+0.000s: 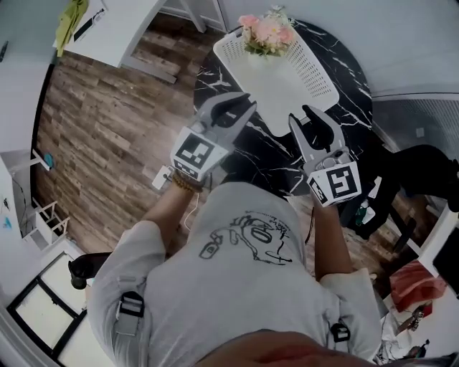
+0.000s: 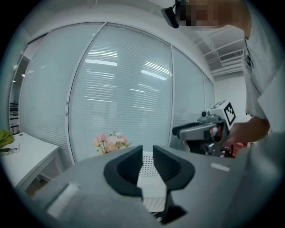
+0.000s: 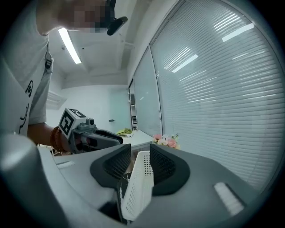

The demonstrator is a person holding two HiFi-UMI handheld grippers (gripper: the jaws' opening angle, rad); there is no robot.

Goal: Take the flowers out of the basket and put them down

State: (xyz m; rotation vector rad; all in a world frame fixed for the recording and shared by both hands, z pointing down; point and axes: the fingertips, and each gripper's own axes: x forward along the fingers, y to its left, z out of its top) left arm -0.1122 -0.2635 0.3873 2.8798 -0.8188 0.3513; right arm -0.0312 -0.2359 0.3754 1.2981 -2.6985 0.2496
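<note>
A bunch of pink flowers [image 1: 267,32] lies at the far end of a white perforated basket [image 1: 287,79] on the round black marble table [image 1: 346,51]. My left gripper [image 1: 244,107] hovers over the basket's near left edge with its jaws slightly apart and nothing between them. My right gripper [image 1: 303,116] hangs at the near right edge, jaws apart. In the left gripper view the basket [image 2: 147,171] shows through the gap of the left gripper [image 2: 147,156], with the flowers [image 2: 110,142] beyond. In the right gripper view the basket wall [image 3: 138,187] shows in the gap of the right gripper [image 3: 140,156]; whether it reaches between the pads I cannot tell.
A white desk [image 1: 107,29] with a yellow-green object [image 1: 72,18] stands at the far left over wood flooring. A dark chair [image 1: 423,172] and a red cloth [image 1: 419,279] are at the right. A glass wall with blinds [image 2: 124,89] rises behind the table.
</note>
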